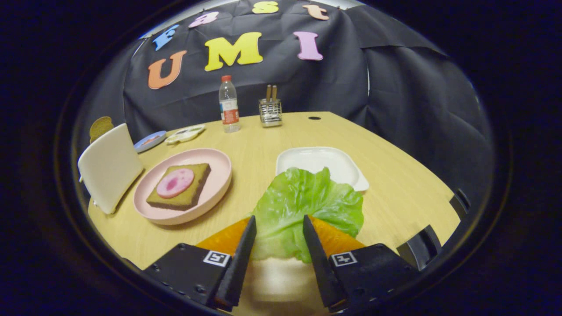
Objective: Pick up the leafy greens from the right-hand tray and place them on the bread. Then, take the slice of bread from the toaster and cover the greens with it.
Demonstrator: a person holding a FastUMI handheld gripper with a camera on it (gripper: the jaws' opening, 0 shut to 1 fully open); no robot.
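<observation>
One lettuce leaf (303,206) is seen, lying between the two fingers (243,250) of the single gripper (277,224), which are spread apart to either side of it. One slice of bread (180,186) topped by one round of pink meat (175,182) is counted on one pink plate (219,184). One white tray (316,160), one toaster (109,166), one water bottle (228,104), one utensil holder (270,112) and two small dishes (150,140) (185,134) are shown on one wooden table (395,184).

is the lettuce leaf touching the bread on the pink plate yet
Apart. The gripper view shows the lettuce leaf between the tongs, with bare table separating it from the bread on the pink plate.
</observation>
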